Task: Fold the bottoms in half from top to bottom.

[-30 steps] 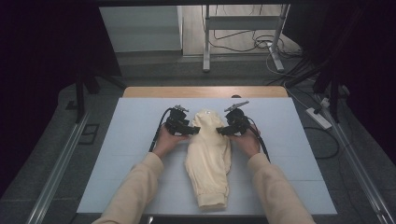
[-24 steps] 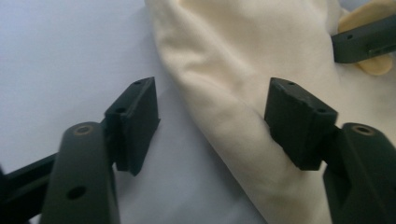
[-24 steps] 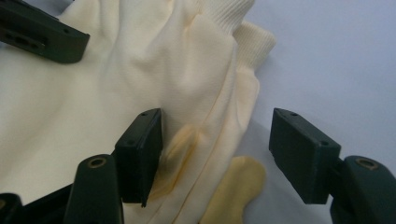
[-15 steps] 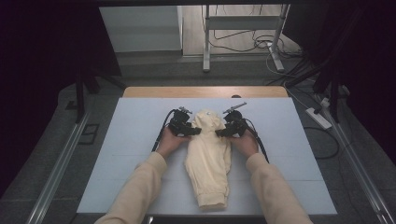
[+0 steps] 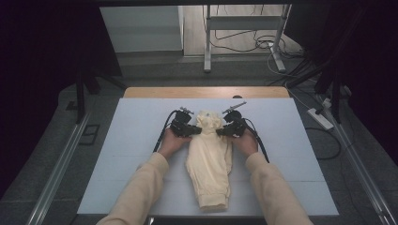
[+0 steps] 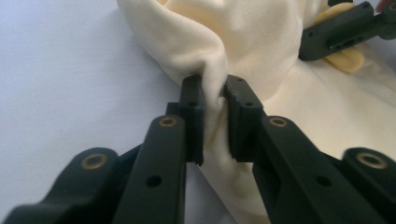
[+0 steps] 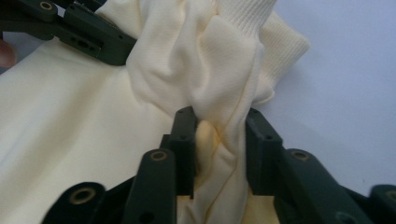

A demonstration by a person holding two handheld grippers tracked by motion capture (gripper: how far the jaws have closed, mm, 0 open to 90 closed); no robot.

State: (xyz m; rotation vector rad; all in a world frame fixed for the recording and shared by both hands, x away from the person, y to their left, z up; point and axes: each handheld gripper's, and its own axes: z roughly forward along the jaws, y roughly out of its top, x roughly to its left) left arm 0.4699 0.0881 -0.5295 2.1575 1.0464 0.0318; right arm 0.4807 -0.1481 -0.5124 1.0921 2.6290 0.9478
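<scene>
High view: cream garment [image 5: 209, 161] lying lengthwise down the middle of the white table [image 5: 117, 154], ribbed hem toward the near edge, far end bunched up between the two tools. Left gripper [image 5: 191, 131] and right gripper [image 5: 224, 129] set on opposite sides of that far end, facing each other across the cloth. Looks like a symmetric two-point hold, so the fabric can be lifted or folded over evenly rather than dragged from one corner.

Left gripper view: jaws narrow, clamped on a vertical fold of the garment [image 6: 219, 56], cloth pinched flat between the pads. Grip taken at the side edge, close to the table surface, probably to catch every layer at once. Other tool's black jaw visible top right, against the same bundle.

Right gripper view: jaws closed on a thicker gathered wad, so gap a bit wider than on the left, still holding. Ribbed cuff or collar band [image 7: 261, 32] standing up above the pinch; cannot tell which. Opposing gripper seen top left, touching the cloth.

Hands low and wrists flat on the table, likely for control before raising. Judging by the bunching, far end drawn inward; rest of garment flat, not yet folded.

Risk: right-side wad uneven, inner layers may slip.
</scene>
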